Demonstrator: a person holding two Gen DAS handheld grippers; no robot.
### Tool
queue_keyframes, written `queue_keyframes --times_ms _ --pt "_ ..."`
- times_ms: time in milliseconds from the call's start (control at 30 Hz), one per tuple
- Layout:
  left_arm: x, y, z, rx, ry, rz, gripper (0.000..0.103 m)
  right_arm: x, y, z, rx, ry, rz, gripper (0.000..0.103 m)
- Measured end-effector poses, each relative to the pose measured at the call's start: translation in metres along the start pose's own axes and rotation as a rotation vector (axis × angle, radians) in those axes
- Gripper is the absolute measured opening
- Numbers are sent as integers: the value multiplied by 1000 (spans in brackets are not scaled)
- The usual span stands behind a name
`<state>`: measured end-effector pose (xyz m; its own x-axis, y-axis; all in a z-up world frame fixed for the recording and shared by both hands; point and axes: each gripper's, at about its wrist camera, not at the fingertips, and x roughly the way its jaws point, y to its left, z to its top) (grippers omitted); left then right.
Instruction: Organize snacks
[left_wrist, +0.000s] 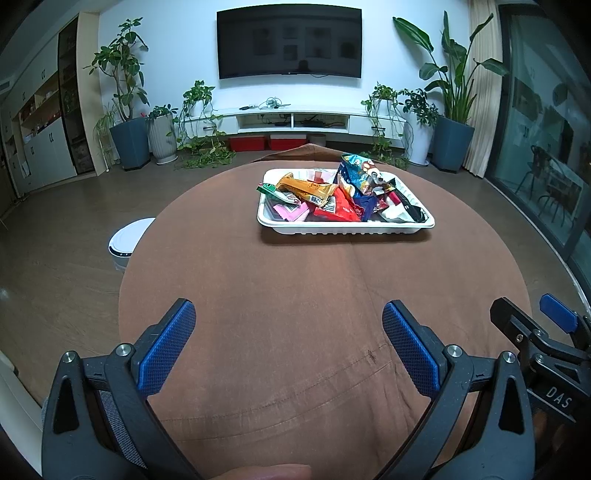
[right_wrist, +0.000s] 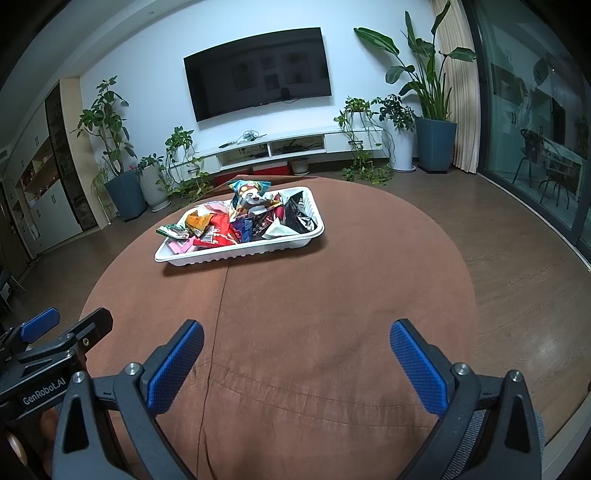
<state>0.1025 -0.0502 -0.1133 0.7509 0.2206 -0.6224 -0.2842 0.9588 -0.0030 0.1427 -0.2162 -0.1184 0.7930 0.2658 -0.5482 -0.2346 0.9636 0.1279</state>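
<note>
A white plastic tray (left_wrist: 343, 229) sits on the far part of a round table with a brown cloth (left_wrist: 295, 295). It holds a pile of snack packets: an orange packet (left_wrist: 306, 188), a red one (left_wrist: 338, 209), a pink one (left_wrist: 291, 213) and a blue cartoon bag (left_wrist: 360, 173) standing up. My left gripper (left_wrist: 288, 339) is open and empty over the near cloth. My right gripper (right_wrist: 295, 354) is open and empty beside it. The tray also shows in the right wrist view (right_wrist: 236, 254), with the blue bag (right_wrist: 249, 195).
A white round robot vacuum (left_wrist: 127, 242) sits on the floor left of the table. Potted plants, a TV cabinet and a wall TV line the far wall. A glass door runs along the right.
</note>
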Motion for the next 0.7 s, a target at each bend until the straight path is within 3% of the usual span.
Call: queue_keyframes --times_ms 700 --pt "1 1 -2 6 4 3 103 1 1 -2 -2 6 -1 103"
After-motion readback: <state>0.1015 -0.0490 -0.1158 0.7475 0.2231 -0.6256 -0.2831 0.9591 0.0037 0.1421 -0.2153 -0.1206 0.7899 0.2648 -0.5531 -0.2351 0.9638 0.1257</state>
